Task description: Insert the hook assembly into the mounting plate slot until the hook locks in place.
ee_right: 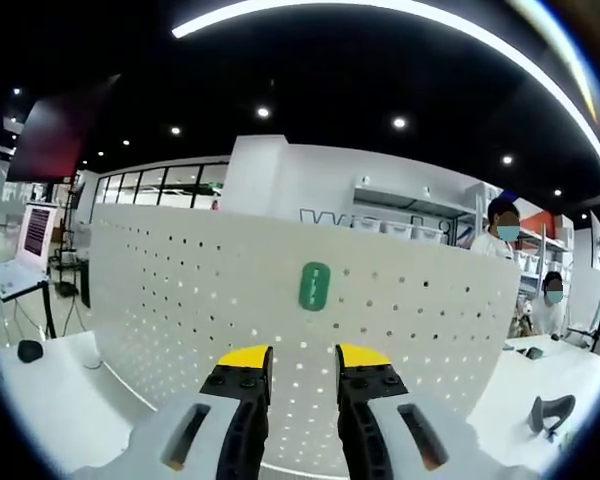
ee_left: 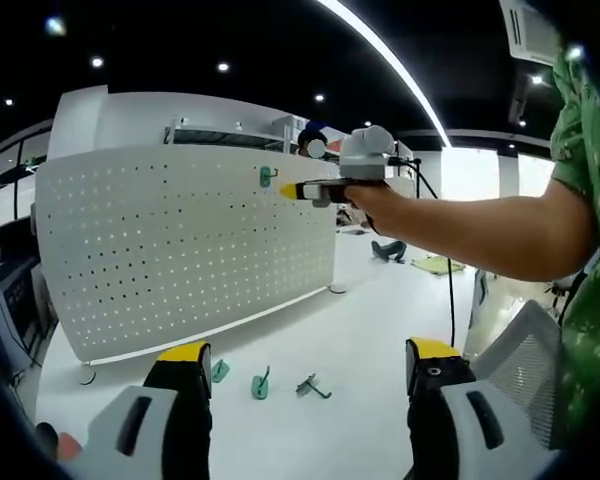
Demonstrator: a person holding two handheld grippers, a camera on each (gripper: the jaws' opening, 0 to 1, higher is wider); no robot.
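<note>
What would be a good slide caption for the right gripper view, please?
Right gripper, jaws apart and empty, faces a green hook mounted on the white pegboard.

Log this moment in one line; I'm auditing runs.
green hook: mounted on pegboard | right gripper: open, facing it | left gripper: open | spare hooks: on table

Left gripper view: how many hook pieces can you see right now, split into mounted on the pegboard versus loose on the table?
Green hook on the pegboard: 1
Green hooks loose on the table: 2
Grey metal hook loose on the table: 1
Total: 4
</note>
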